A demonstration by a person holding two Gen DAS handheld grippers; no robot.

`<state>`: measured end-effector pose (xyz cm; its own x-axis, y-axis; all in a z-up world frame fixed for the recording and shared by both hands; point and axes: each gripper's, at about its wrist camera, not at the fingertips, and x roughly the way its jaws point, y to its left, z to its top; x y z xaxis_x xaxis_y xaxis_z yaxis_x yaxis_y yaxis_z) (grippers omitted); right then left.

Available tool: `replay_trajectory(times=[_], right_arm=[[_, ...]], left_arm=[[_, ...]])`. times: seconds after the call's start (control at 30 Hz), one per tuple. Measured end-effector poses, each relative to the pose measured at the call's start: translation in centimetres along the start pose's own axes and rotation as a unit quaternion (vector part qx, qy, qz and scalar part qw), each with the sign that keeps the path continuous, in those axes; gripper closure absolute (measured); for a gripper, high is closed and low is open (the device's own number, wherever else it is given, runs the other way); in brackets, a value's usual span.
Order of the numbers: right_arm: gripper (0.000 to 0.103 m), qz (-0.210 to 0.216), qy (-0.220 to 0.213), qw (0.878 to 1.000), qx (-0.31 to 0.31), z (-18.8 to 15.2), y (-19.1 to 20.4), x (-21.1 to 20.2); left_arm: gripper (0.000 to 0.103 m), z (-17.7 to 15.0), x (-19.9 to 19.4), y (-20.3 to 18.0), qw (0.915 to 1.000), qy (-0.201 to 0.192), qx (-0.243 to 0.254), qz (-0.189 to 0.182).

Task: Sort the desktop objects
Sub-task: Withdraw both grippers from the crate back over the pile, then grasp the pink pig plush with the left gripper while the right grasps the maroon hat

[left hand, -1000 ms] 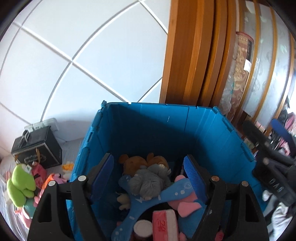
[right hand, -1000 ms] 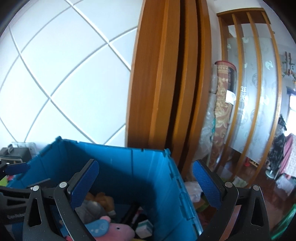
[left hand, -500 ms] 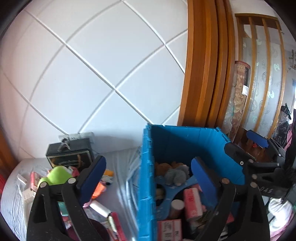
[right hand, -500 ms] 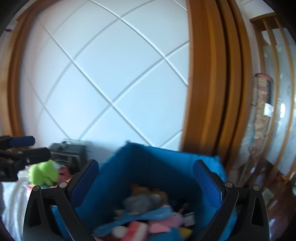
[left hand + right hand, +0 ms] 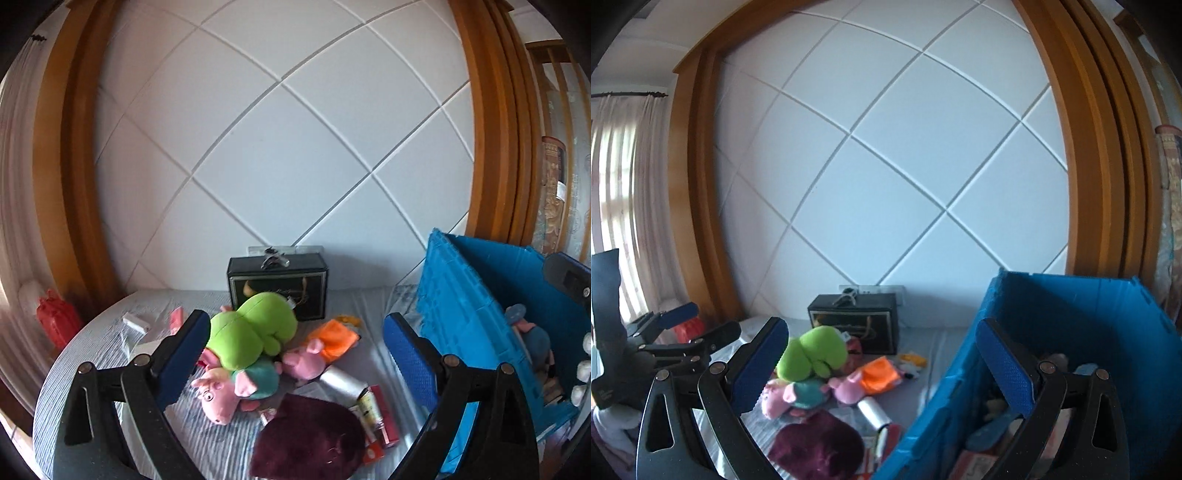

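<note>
A blue crate [image 5: 476, 314] holding toys stands at the table's right; it also shows in the right wrist view [image 5: 1082, 332]. A green plush [image 5: 255, 332] lies on pink pig plushes [image 5: 229, 391] mid-table, with an orange toy [image 5: 334, 338], a white roll [image 5: 341, 382] and a maroon pouch [image 5: 310, 439] nearby. My left gripper [image 5: 295, 358] is open and empty above this pile. My right gripper [image 5: 882, 363] is open and empty, over the crate's left wall. The left gripper also shows in the right wrist view [image 5: 690, 328].
A black box [image 5: 277, 284] stands against the white panelled wall behind the pile. Small pink and white packets [image 5: 136, 323] lie at the table's left. A red bag [image 5: 57, 323] sits beyond the left edge. Wooden frames flank the wall.
Both grippers have swung left, from over the crate towards the pile of toys on the table. Both stayed open and empty.
</note>
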<state>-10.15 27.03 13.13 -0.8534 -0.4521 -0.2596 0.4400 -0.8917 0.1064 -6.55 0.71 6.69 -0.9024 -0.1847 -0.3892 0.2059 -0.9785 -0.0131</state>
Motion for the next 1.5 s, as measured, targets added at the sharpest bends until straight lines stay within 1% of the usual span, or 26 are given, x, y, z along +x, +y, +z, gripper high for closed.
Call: replay_trajectory(times=[0.1, 0.17, 0.23, 0.3, 0.33, 0.37, 0.43, 0.57, 0.67, 0.77, 0.9, 0.97, 1.17, 1.27, 1.37, 1.43, 1.47, 1.5], right_arm=[[0.0, 0.013, 0.001, 1.0, 0.005, -1.8, 3.3, 1.7], [0.0, 0.031, 0.011, 0.999, 0.013, -3.4, 5.2, 3.2], [0.0, 0.043, 0.041, 0.998, 0.021, -5.3, 6.7, 4.8], [0.0, 0.048, 0.087, 0.995, 0.031, -7.6, 7.7, 7.3], [0.0, 0.044, 0.112, 0.992, 0.031, -8.9, 8.3, 8.6], [0.0, 0.037, 0.125, 0.991, 0.03, -9.8, 8.3, 9.6], [0.0, 0.022, 0.16, 0.986, 0.03, -12.0, 8.5, 11.6], [0.0, -0.018, 0.226, 0.972, 0.052, -16.3, 7.4, 15.0], [0.002, -0.045, 0.274, 0.958, 0.064, -19.5, 6.6, 17.1], [0.007, -0.058, 0.309, 0.947, 0.068, -21.4, 6.6, 17.8], [0.008, -0.073, 0.343, 0.934, 0.073, -23.3, 6.3, 19.2], [0.008, -0.077, 0.355, 0.929, 0.076, -23.8, 6.1, 19.7], [0.008, -0.088, 0.373, 0.92, 0.076, -24.7, 5.5, 21.7], [0.007, -0.092, 0.387, 0.914, 0.077, -25.5, 5.2, 22.8], [0.005, -0.092, 0.397, 0.91, 0.075, -26.1, 5.1, 23.7], [0.004, -0.088, 0.402, 0.908, 0.072, -26.4, 5.2, 24.2], [0.003, -0.085, 0.406, 0.907, 0.07, -26.6, 5.3, 24.6], [0.003, -0.082, 0.408, 0.906, 0.069, -26.7, 5.4, 24.9]], left_arm=[[0.007, -3.1, 1.0, 4.1, 0.9994, 0.026, -0.016, 0.016], [0.007, -5.1, 2.2, 6.9, 0.9978, 0.055, -0.025, 0.027], [0.007, -7.2, 3.8, 9.3, 0.995, 0.09, -0.031, 0.032], [0.008, -8.9, 5.3, 11.5, 0.9917, 0.118, -0.032, 0.039], [0.01, -9.8, 6.0, 12.4, 0.9901, 0.13, -0.028, 0.044], [0.015, -10.7, 6.8, 13.2, 0.9881, 0.143, -0.023, 0.052], [0.026, -12.2, 8.3, 14.6, 0.9839, 0.169, -0.018, 0.053], [0.027, -14.7, 11.3, 16.5, 0.9768, 0.208, -0.032, 0.041], [0.027, -15.9, 13.7, 16.9, 0.9722, 0.23, -0.034, 0.025], [0.027, -16.4, 16.0, 16.7, 0.969, 0.245, -0.027, 0.014], [0.027, -17.3, 19.5, 16.4, 0.9631, 0.268, -0.022, 0.003], [0.027, -18.0, 21.3, 16.2, 0.9588, 0.283, -0.021, -0.006], [0.027, -19.5, 26.2, 14.9, 0.9483, 0.316, -0.015, -0.021], [0.027, -19.6, 28.3, 14.2, 0.9482, 0.317, -0.008, -0.018], [0.027, -19.6, 30.1, 13.8, 0.9474, 0.32, -0.004, -0.007], [0.028, -19.8, 31.0, 13.9, 0.9454, 0.326, -0.004, -0.008], [0.031, -20.0, 31.3, 14.0, 0.9441, 0.329, -0.006, -0.009], [0.038, -20.1, 31.5, 14.0, 0.9434, 0.331, -0.005, -0.007]])
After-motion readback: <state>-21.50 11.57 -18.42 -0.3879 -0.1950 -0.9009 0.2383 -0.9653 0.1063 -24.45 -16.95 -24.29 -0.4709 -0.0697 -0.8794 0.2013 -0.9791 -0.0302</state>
